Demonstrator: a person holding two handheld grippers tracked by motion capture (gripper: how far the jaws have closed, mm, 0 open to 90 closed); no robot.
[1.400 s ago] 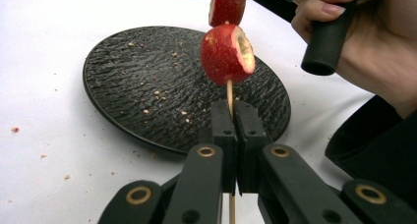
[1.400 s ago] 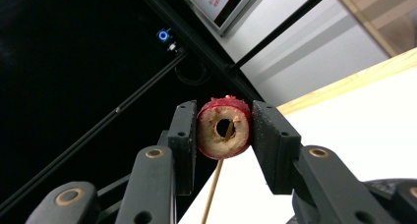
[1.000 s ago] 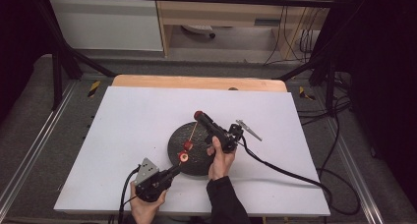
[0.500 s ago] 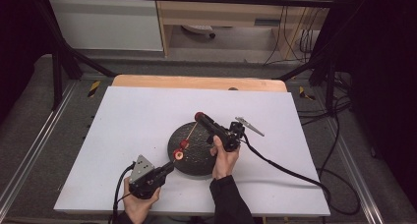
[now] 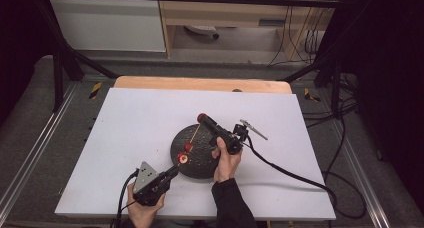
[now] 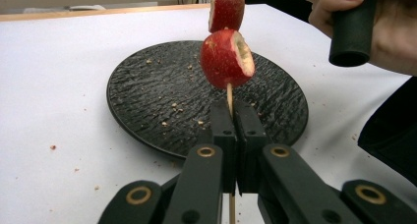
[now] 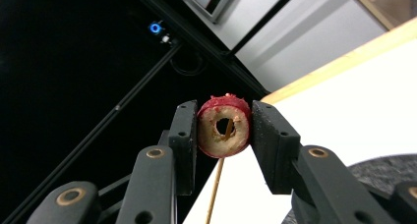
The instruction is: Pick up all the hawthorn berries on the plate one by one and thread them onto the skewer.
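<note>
A thin wooden skewer [image 5: 194, 134] slants up over the black round plate [image 5: 205, 164]. My left gripper [image 5: 175, 169] is shut on the skewer's lower end; in the left gripper view its jaws [image 6: 235, 111] pinch the stick just below two red cored fruit pieces [image 6: 227, 59] threaded on it. My right gripper [image 5: 202, 119] is shut on a third red fruit piece [image 7: 223, 127] at the skewer's upper end. In the right gripper view the stick [image 7: 215, 189] passes through that piece's hole. The two lower fruit pieces [image 5: 185, 153] hang above the plate's left part.
The plate [image 6: 147, 86] carries small crumbs, and more crumbs lie on the white table cover [image 5: 140, 118]. The right gripper's cable [image 5: 290, 173] trails across the table to the right. A wooden strip [image 5: 200, 84] edges the far side.
</note>
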